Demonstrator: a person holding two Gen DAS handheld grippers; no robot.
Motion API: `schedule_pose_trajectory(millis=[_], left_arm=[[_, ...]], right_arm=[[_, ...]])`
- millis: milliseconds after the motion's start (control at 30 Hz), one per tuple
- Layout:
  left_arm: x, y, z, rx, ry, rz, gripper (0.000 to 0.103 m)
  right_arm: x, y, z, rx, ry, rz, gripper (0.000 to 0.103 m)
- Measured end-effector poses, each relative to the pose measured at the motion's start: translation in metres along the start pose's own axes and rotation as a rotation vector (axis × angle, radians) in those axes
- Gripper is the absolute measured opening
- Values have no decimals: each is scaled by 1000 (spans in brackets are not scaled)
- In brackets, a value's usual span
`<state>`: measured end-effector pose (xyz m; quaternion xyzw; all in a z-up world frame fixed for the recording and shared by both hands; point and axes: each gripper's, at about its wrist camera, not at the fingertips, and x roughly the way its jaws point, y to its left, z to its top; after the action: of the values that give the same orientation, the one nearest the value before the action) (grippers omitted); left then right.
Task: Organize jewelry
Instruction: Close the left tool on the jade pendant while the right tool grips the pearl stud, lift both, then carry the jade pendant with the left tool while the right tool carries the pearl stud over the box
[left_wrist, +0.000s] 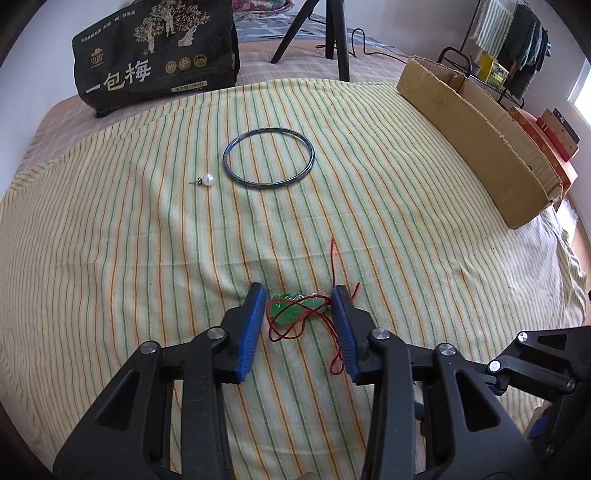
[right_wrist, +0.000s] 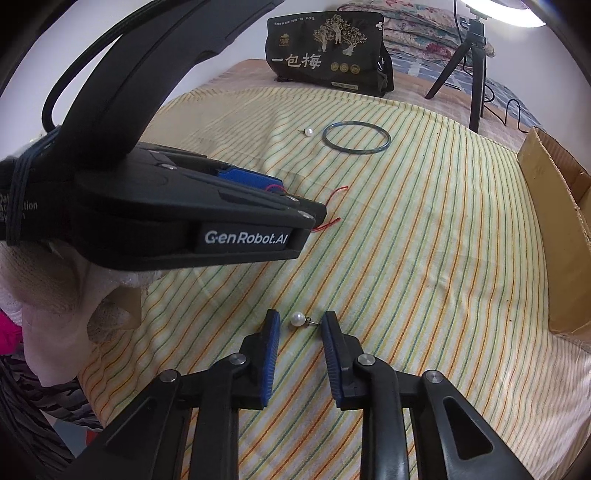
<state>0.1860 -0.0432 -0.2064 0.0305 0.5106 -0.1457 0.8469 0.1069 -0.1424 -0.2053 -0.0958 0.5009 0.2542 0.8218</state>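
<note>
A green pendant (left_wrist: 295, 309) on a tangled red cord (left_wrist: 334, 266) lies on the striped cloth between the open fingers of my left gripper (left_wrist: 300, 293). A dark bangle (left_wrist: 269, 158) and a pearl earring (left_wrist: 207, 180) lie farther off; they also show in the right wrist view, bangle (right_wrist: 355, 136) and earring (right_wrist: 308, 132). A second pearl earring (right_wrist: 297, 319) lies between the open fingers of my right gripper (right_wrist: 300, 317), not touched. The left gripper's body (right_wrist: 192, 218) fills the left of the right wrist view, with the red cord (right_wrist: 332, 206) beside it.
A cardboard box (left_wrist: 476, 136) stands along the right edge of the cloth. A black printed bag (left_wrist: 155, 55) and a tripod (left_wrist: 332, 33) stand at the back. The striped cloth (left_wrist: 110, 258) covers a bed. A rack with towels (left_wrist: 517, 48) is at the far right.
</note>
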Motion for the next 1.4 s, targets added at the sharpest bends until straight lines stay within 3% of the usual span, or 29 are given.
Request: schedule_pose_trajectory(millis=[267,733,1400], left_arm=[[-2,-1,-1,17,-18,4,32],[-27,13,9,-65,-66,-21,32],[-94,2,57,-130,-230,-120,32]], right_arm=[[-1,-1,1,6,-7,-4,15],[-19,-7,2,37,-41,-5,14],[-75,-57,20,154,-163,-43,15]])
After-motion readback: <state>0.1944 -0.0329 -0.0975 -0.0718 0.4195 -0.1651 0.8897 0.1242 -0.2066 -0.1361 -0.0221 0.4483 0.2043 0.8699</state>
